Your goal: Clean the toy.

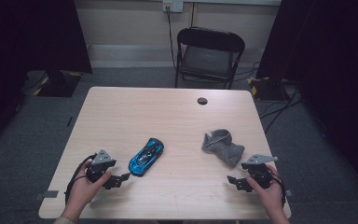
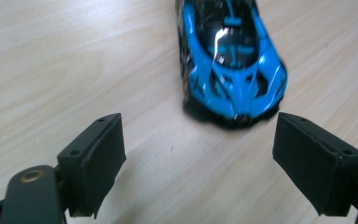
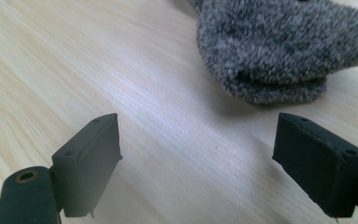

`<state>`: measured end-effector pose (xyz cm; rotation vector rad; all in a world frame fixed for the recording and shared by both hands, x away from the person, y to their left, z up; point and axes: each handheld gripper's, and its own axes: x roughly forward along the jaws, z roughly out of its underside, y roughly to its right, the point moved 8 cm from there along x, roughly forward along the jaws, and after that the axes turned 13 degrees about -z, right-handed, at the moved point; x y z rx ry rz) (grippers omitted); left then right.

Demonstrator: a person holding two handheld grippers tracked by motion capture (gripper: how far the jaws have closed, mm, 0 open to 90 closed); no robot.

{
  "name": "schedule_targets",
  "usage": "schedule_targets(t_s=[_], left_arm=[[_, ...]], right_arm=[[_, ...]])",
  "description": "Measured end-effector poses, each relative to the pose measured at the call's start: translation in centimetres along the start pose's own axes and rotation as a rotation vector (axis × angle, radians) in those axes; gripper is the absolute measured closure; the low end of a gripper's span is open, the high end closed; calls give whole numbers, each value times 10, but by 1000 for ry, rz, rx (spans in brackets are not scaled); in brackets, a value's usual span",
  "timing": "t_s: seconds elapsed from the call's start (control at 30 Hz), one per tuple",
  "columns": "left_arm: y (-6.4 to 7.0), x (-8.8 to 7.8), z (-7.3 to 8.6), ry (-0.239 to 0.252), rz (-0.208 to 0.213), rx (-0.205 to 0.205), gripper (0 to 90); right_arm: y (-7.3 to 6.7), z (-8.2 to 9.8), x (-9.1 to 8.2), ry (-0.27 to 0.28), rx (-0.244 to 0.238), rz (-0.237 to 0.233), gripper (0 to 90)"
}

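Recording lab: black curtains (image 1: 32, 32), folding chair (image 1: 208, 56), floor cables (image 1: 279, 109).

The high view looks forward and down from above the person's side, far enough to take in the whole counter (image 1: 168, 112), a folding chair (image 1: 209, 56) at the top of the frame and carpet all round. The left gripper view rides low on the left tool (image 2: 198, 163), close over the wood, facing a blue toy car (image 2: 233, 60) at upper right of its frame; that car lies left of centre in the high view. The right gripper view sits just as near on the right tool (image 3: 198, 163), facing a grey sock (image 3: 279, 46) at upper right, seen right of centre from above.
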<state>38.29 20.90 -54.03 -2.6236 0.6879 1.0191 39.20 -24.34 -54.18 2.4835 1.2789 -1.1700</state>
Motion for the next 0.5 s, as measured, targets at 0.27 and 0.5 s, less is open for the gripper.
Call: schedule_targets(t_s=[0.27,0.5], left_arm=[[-2,3,13,-11,-26,65,164],[-2,5,15,13,-34,96,148]], right_arm=[[0,9,5,-16,-17,19,140],[1,11,7,16,-55,43,131]])
